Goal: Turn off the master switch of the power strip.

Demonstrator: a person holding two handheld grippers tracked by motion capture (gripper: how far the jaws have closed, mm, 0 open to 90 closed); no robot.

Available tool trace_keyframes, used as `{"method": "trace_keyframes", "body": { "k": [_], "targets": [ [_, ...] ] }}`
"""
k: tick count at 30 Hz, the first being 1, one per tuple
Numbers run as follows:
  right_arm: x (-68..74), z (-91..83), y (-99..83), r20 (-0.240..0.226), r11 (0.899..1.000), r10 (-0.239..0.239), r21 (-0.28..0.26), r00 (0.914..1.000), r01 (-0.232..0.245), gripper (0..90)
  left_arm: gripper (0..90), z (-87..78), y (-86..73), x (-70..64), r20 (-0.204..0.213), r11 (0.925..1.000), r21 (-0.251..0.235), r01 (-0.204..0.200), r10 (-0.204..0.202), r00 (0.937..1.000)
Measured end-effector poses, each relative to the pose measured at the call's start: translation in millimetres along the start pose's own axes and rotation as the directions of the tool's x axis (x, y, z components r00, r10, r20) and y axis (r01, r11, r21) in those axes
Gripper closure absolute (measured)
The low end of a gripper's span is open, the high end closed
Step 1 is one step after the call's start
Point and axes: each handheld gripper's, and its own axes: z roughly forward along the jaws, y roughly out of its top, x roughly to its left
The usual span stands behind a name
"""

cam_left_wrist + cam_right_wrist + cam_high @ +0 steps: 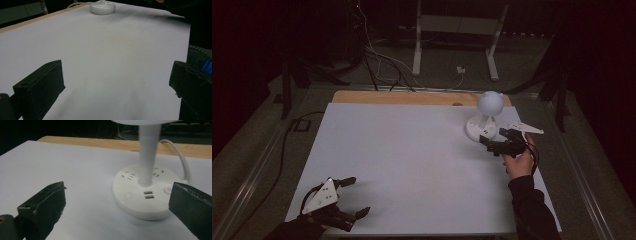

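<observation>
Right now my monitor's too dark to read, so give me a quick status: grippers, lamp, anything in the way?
Left gripper open, idle near table edge. Right gripper open, facing white lamp base, not touching. Nothing between them.

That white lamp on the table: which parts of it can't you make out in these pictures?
- Lamp head: cut off by the top edge in the right gripper view.
- Its cord: the far end runs behind the base.
- Button markings: too small and dim to read.
</observation>
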Motion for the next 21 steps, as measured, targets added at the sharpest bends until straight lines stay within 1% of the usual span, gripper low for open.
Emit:
{"method": "trace_keyframes", "body": {
  "k": [5, 8, 9, 10, 13, 16, 21],
  "targets": [
    [14.9, -7.5, -2.2, -0.041, 1.000, -0.025, 0.002, 0.9989, 0.025, 0.7, 0.3, -0.3, 0.1, 0.1, 0.000, 1.0000, -0.001, 0.000, 0.000, 1.0000],
    [23.2, -11.0, -5.9, -0.058, 0.999, -0.045, 0.012, 0.9973, 0.045, 0.7, 0.2, -0.2, 0.1, 0.3, 0.001, 1.0000, -0.001, 0.002, -0.002, 1.0000],
    [26.2, -12.7, -7.6, -0.061, 0.998, -0.054, 0.009, 0.9967, 0.054, 0.6, 0.2, -0.1, 0.1, 0.3, 0.001, 1.0000, -0.002, 0.002, -0.002, 1.0000],
    [27.9, -13.8, -8.7, -0.069, 0.999, -0.053, 0.008, 0.9962, 0.054, 0.6, 0.2, 0.0, 0.1, 0.2, 0.001, 1.0000, -0.002, 0.002, -0.002, 1.0000],
    [34.8, -16.6, -14.6, -0.084, 0.998, -0.069, 0.000, 0.9941, 0.069, 0.6, 0.3, -0.1, 0.1, -0.1, 0.001, 1.0000, -0.001, 0.000, 0.000, 1.0000],
    [40.6, -17.6, -22.2, -0.097, 0.996, -0.092, 0.012, 0.9910, 0.094, 0.6, 0.2, -0.2, 0.1, -0.2, 0.000, 1.0000, -0.001, 0.000, 0.000, 1.0000],
    [48.3, -22.6, -33.9, -0.129, 0.994, -0.109, 0.012, 0.9856, 0.111, 0.6, 0.2, 0.1, 0.2, -0.3, 0.001, 1.0000, 0.001, -0.002, 0.002, 1.0000]
  ]
}}
